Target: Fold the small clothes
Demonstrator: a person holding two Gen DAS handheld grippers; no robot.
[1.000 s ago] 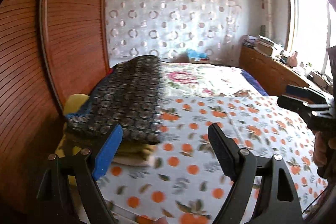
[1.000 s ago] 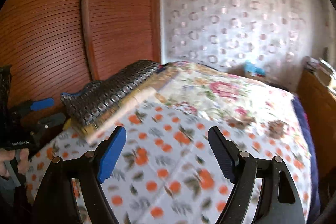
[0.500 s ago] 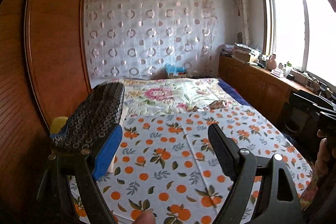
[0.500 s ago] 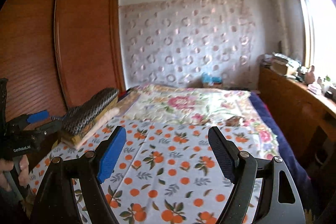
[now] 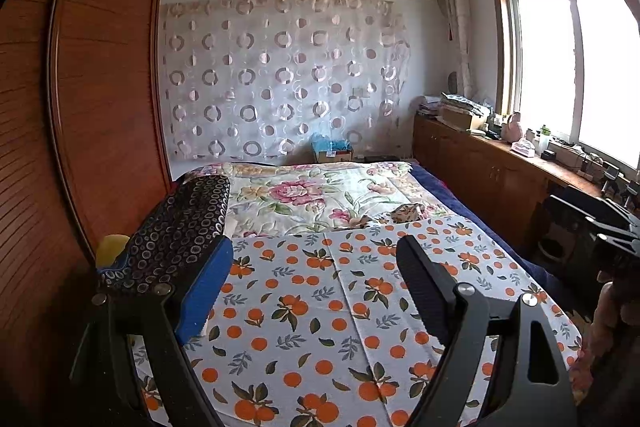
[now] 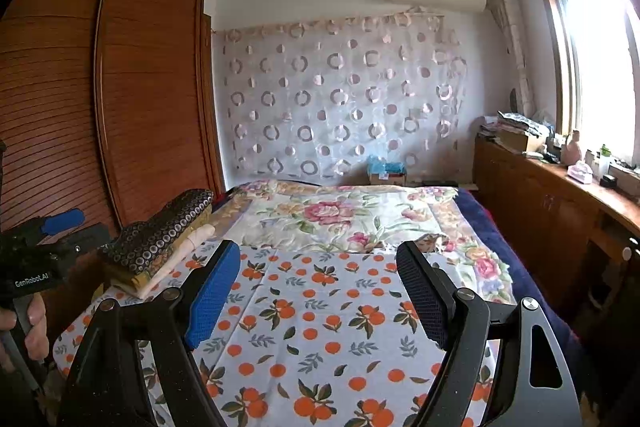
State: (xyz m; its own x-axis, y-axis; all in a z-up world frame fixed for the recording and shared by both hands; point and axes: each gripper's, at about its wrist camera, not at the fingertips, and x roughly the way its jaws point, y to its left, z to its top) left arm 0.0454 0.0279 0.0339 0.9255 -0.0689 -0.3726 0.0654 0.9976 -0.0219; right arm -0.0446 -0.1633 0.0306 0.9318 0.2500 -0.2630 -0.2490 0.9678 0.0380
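Hovering over the orange-print cloth [image 5: 320,307], both my jaws wide apart and empty, folded stack [image 6: 160,243] at left.

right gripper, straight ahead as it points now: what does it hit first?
Probably the bed: the open right gripper points over the orange-print cloth toward the floral quilt. Nothing stands between. The folded stack lies off to its left. Depth is unclear.

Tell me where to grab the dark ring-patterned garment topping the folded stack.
Grip the dark ring-patterned garment by its near edge overhanging the folded stack, coming from the orange-print cloth side with the open left gripper; the wardrobe blocks the far side.
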